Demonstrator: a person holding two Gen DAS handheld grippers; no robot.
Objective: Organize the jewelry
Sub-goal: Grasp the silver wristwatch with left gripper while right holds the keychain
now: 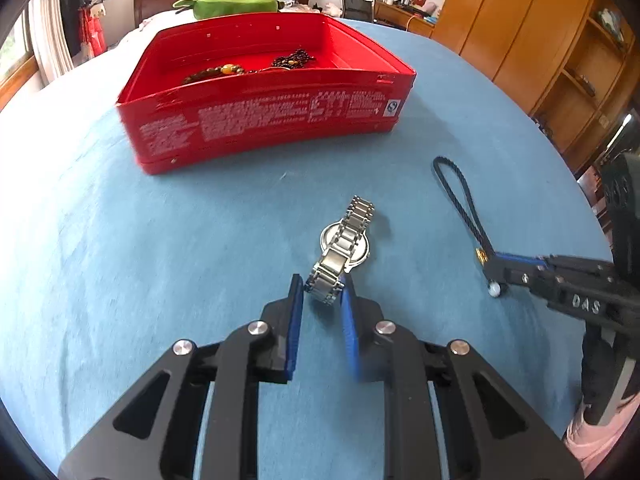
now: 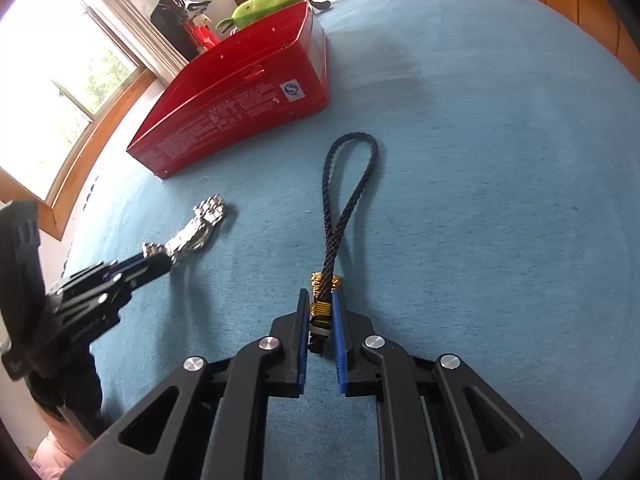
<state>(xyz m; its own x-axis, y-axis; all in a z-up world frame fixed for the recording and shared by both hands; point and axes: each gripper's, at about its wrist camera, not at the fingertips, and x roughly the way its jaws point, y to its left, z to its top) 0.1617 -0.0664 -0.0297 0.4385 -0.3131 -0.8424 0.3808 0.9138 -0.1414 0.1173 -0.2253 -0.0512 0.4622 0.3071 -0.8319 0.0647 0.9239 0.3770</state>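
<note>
Steel watch [image 1: 344,246] strap points at red box [image 1: 256,120]; left gripper [image 1: 322,292] clamps near end.

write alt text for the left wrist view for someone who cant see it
The left gripper has its jaws closed on the band of a silver watch lying on a blue cloth. Beyond it sits an open red box holding beaded jewelry, and at right the right gripper holds a dark braided cord.

On the bench [image 1: 120,260], the watch [image 1: 344,244] lies just ahead of the left jaws, one strap end between them. The box [image 1: 260,120] sits beyond, beads [image 1: 256,66] inside. The cord loop [image 2: 344,200] stretches forward from the right jaws.
</note>
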